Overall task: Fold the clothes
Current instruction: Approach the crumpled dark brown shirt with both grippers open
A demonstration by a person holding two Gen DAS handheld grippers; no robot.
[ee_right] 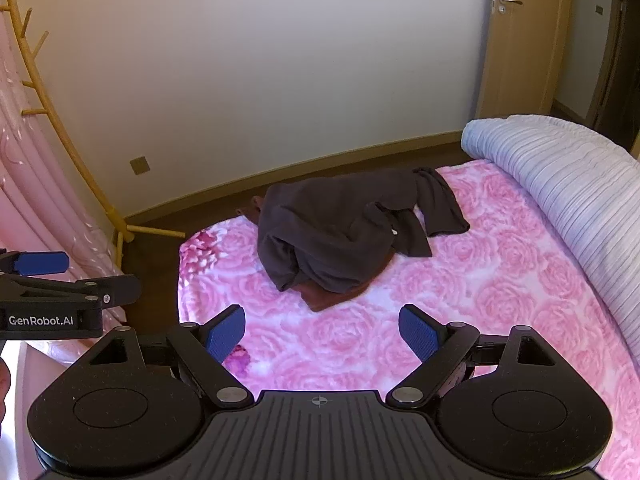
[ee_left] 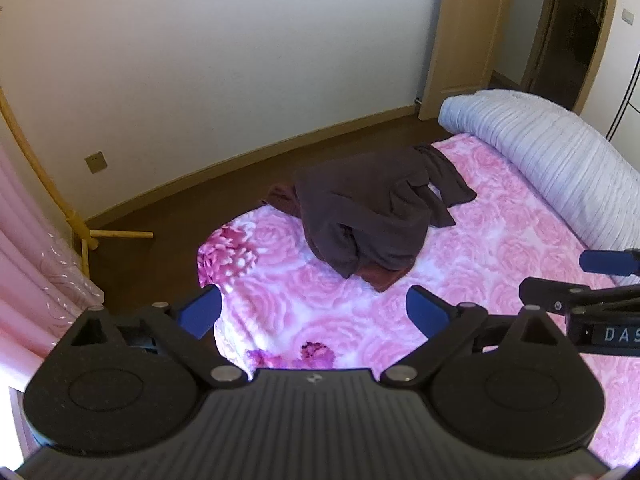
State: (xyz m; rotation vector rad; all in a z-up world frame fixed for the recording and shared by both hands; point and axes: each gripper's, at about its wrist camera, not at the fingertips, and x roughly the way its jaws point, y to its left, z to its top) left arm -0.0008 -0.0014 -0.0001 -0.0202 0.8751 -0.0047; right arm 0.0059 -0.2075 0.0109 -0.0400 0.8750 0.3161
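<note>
Nearest: left gripper (ee_left: pixel 314 312) and right gripper (ee_right: pixel 322 334), both spread wide, empty, level above pink floral bedspread (ee_right: pixel 480 300). Farther ahead, centred between: dark brown garment (ee_right: pixel 340 232), crumpled over reddish-brown folded cloth (ee_right: pixel 332 298), sleeve trailing right. Neither gripper clearly nearer.

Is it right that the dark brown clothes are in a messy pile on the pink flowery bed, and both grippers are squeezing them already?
Not quite. The dark brown clothes do lie in a messy pile on the pink flowery bed, but neither gripper is squeezing them. The right wrist view shows the right gripper open and short of the pile; the left wrist view shows the left gripper open too.
</note>
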